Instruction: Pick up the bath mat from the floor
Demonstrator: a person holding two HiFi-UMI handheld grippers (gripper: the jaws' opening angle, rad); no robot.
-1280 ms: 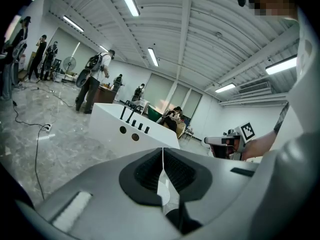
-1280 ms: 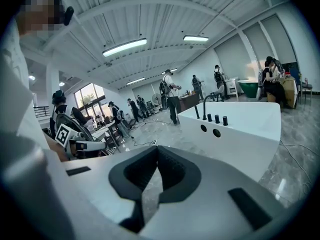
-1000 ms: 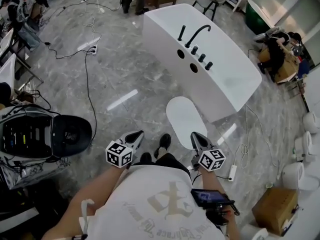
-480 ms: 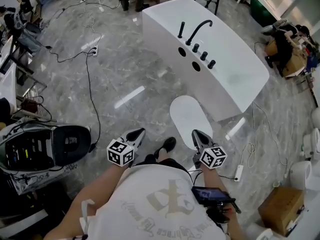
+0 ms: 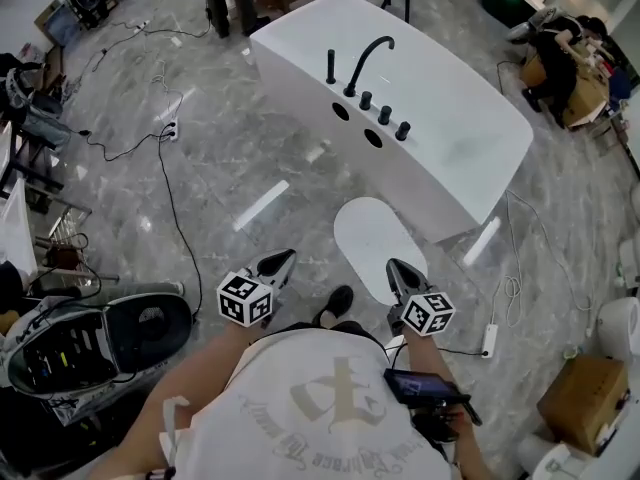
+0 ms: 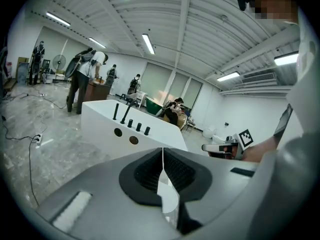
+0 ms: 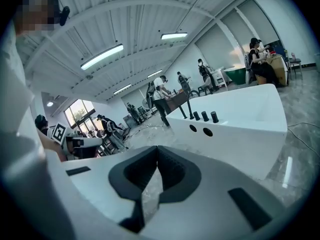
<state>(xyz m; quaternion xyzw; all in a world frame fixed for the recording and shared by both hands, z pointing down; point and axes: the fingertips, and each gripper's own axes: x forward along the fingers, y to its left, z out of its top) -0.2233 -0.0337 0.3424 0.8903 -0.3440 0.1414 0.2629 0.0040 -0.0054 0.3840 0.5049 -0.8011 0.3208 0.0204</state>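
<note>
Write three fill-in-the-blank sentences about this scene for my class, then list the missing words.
The white bath mat lies on the ___ beside the bathtub.
The bathtub's faucet is ___ in colour.
The left gripper and right gripper both have their jaws ___.
Missing words: floor; black; shut.

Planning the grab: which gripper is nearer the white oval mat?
The right gripper, beside the white oval bath mat; the left gripper is over grey marble floor.

right gripper (image 7: 157,154) jaws pressed together on nothing, white bathtub (image 7: 240,119) ahead with black knobs (image 7: 204,116), grey marble floor (image 7: 300,149), left gripper (image 7: 82,143) far left, people (image 7: 160,96) beyond
</note>
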